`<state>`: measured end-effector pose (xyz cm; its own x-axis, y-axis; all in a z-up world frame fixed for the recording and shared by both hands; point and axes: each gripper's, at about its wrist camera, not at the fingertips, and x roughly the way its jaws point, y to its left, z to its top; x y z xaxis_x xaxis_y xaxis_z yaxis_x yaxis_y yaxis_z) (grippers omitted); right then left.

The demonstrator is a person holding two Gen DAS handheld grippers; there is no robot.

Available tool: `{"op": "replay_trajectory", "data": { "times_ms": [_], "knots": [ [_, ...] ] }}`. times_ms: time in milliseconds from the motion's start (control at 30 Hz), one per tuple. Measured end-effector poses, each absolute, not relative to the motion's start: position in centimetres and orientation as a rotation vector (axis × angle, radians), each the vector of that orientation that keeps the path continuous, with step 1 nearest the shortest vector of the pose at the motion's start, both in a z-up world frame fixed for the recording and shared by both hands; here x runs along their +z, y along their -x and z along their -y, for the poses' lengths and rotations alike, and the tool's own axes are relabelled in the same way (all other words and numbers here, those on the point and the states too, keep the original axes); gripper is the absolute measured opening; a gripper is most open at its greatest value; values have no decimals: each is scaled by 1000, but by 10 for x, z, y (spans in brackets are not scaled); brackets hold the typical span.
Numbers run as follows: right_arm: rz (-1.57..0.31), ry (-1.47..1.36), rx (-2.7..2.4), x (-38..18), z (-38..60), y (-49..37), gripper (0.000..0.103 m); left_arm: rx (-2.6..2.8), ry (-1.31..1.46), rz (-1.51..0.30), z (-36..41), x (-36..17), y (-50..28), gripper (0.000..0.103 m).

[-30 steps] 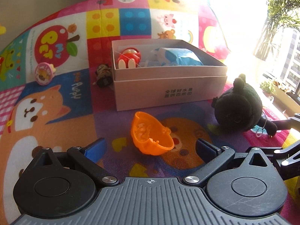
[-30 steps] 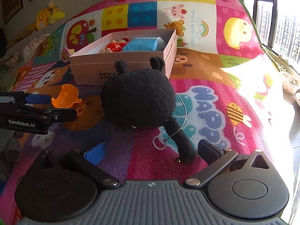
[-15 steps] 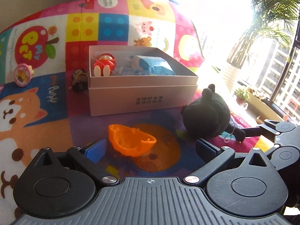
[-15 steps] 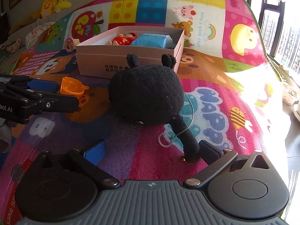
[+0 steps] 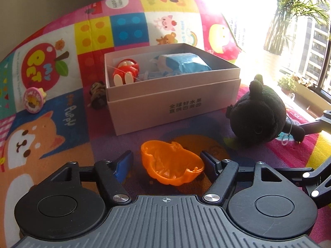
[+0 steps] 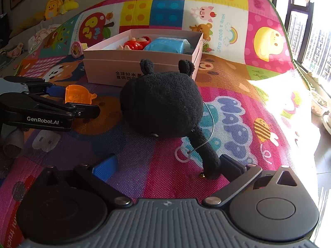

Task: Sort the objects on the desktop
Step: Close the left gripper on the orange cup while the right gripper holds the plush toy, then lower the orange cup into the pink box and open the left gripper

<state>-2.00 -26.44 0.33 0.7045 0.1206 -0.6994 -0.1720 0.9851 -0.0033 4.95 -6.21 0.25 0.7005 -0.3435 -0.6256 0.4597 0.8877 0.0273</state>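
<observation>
An orange plastic half-shell (image 5: pixel 171 165) lies hollow side up on the play mat, between the fingers of my left gripper (image 5: pixel 165 162). The jaws are closing. The right pad is at the shell's rim, and a small gap shows at the blue left pad (image 5: pixel 124 163). In the right wrist view the left gripper (image 6: pixel 78 101) brackets the same shell (image 6: pixel 77 97). My right gripper (image 6: pixel 167 165) stands wide open just behind a black plush toy (image 6: pixel 163 103), whose dangling limb ends beside the right finger (image 6: pixel 229 163). The pink cardboard box (image 5: pixel 175 107) holds a red figure (image 5: pixel 126 72) and a blue packet (image 5: pixel 184 64).
A small striped toy (image 5: pixel 97 96) lies against the box's left side. A pink round toy (image 5: pixel 34 100) sits farther left on the mat. A white ring on a cord (image 6: pixel 182 155) trails from the plush. Potted plants and a window are at the right.
The left gripper's jaws have narrowed around the orange shell, which now lies squarely between them. The left wrist view has rolled slightly. The right gripper and the plush have stayed put.
</observation>
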Motion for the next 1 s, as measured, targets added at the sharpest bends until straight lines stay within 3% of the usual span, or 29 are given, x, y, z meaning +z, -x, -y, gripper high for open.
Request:
{"op": "replay_trajectory", "data": {
  "times_ms": [167, 367, 567, 633, 667, 700, 867, 1000],
  "knots": [
    [-767, 75, 160, 5, 264, 20, 103, -433, -192, -655, 61, 3, -45, 65],
    [-601, 176, 126, 28, 252, 18, 103, -423, -175, -669, 49, 5, -24, 65],
    [-652, 227, 149, 22, 240, -18, 103, -423, -160, -675, 46, 6, -15, 64],
    [-684, 200, 156, 19, 240, -26, 97, -419, -159, -674, 46, 5, -16, 64],
    [-699, 187, 171, 21, 240, -26, 87, -416, -158, -673, 46, 6, -16, 64],
    [-706, 181, 175, 24, 240, -26, 87, -410, -155, -672, 45, 6, -17, 64],
    [-526, 113, 192, 96, 259, -10, 86, -385, -148, -607, 41, 29, -28, 63],
    [-345, -52, 199, 170, 292, -5, 86, -361, -170, -431, 51, 77, -54, 63]
  ]
}}
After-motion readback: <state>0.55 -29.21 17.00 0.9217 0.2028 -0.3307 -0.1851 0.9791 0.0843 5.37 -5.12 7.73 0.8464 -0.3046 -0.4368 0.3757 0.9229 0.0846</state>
